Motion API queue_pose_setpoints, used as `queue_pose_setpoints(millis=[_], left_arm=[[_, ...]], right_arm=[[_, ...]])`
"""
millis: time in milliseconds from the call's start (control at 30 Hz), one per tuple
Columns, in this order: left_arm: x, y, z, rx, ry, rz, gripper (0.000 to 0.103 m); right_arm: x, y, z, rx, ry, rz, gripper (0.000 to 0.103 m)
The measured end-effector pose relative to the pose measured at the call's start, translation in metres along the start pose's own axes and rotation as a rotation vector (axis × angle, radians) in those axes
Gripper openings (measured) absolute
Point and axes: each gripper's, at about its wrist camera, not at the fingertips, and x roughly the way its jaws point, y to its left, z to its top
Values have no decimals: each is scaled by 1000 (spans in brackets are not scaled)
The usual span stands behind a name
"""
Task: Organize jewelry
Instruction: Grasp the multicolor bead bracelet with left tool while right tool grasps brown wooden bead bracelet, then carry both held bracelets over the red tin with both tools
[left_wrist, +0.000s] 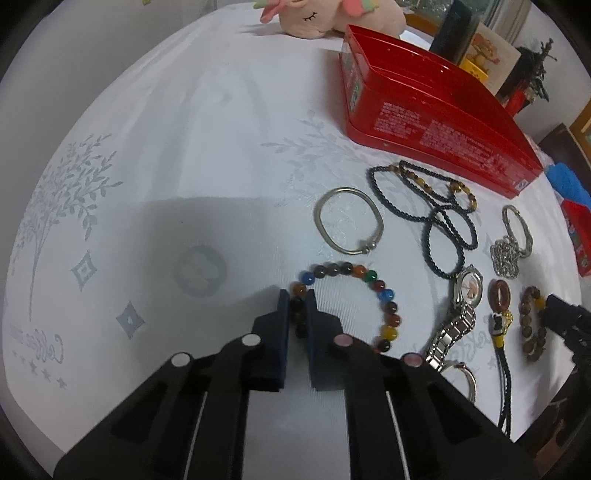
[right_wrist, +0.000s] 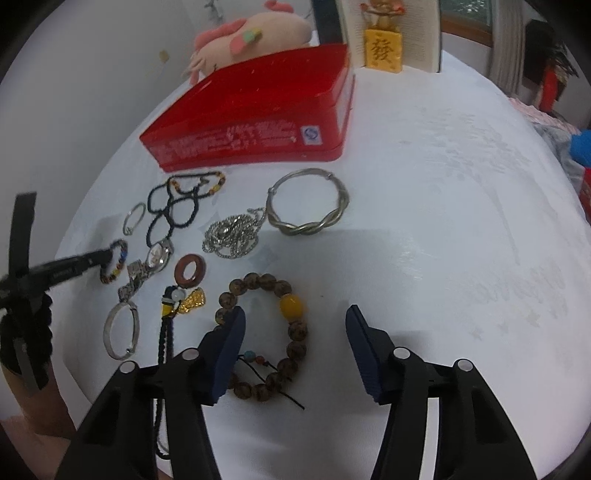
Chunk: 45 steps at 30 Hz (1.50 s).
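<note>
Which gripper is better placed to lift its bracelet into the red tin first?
Left. The left gripper already pinches the multicoloured bead bracelet; the right gripper's jaws still stand apart around the brown bead bracelet.

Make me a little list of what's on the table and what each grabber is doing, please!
surface: white cloth
box: red tin, at the back
left gripper: shut on colourful bead bracelet
right gripper: open over brown bead bracelet, not pressing it
other jewelry: watch, silver bangle, twisted bangle, chain, black bead strands
extra: plush toy at the back
</note>
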Motion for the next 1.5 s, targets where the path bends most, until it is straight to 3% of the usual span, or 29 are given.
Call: queue_pose_setpoints(millis=[233, 333, 400, 467, 667, 1000, 1500], left_arm=[[0, 2, 1, -12, -13, -23, 6], [-2, 0, -5, -9, -17, -33, 6], [-4, 1, -8, -5, -17, -39, 6], [-6, 0, -10, -1, -18, -44, 6], [-11, 0, -15, 3, -19, -74, 6], [-49, -12, -21, 36, -114, -110, 6], [-89, -39, -1, 92, -213, -156, 6]], right_arm=[[10, 8, 3, -82, 4, -76, 49], [12, 16, 2, -146, -4, -129, 38], [12, 17, 1, -159, -2, -124, 20], [11, 18, -1, -169, -1, -120, 13], [0, 14, -6, -125, -22, -79, 13], [-59, 18, -8, -125, -172, -64, 13], [-76, 25, 23, -139, -244, -53, 13]])
